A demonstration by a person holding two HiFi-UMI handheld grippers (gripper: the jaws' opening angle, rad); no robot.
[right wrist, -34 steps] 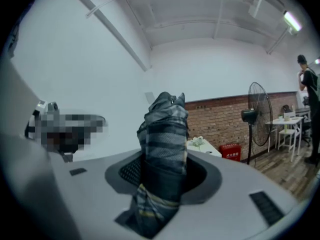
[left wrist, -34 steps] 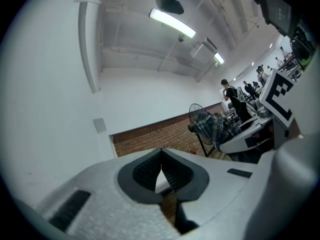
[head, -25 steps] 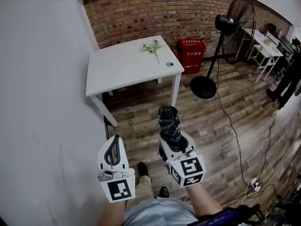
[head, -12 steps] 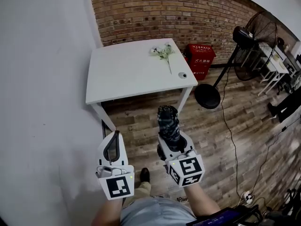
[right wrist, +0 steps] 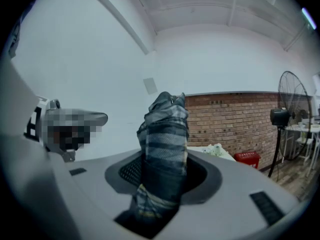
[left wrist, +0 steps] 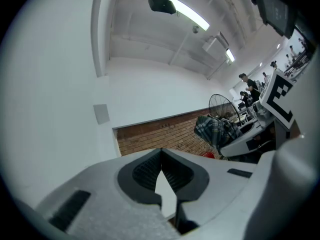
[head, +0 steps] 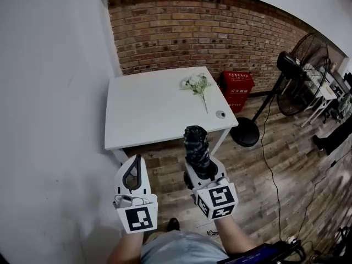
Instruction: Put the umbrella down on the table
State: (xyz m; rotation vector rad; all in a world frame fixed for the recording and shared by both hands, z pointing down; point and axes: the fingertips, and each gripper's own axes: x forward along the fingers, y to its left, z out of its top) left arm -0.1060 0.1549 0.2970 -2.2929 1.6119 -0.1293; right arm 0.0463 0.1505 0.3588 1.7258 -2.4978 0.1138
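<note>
Closer came the table (head: 159,109) as I walked up; it stood just beyond both grippers. My right gripper (head: 201,168) was clamped on the folded umbrella (head: 197,146), held upright short of the near edge. My left gripper (head: 135,161) was pinched together, empty. Laying the umbrella down remained.

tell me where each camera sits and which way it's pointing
Head view: on the person's head, looking steeply down at the white table and brick wall; shows forearms, left gripper, and right gripper clamping the folded umbrella.
Left gripper view: on the left gripper, looking along its shut jaws toward the brick wall; right gripper at its right.
Right gripper view: on the right gripper, looking past the umbrella toward the fan.
Shared: all three show umbrella and brick wall.
</note>
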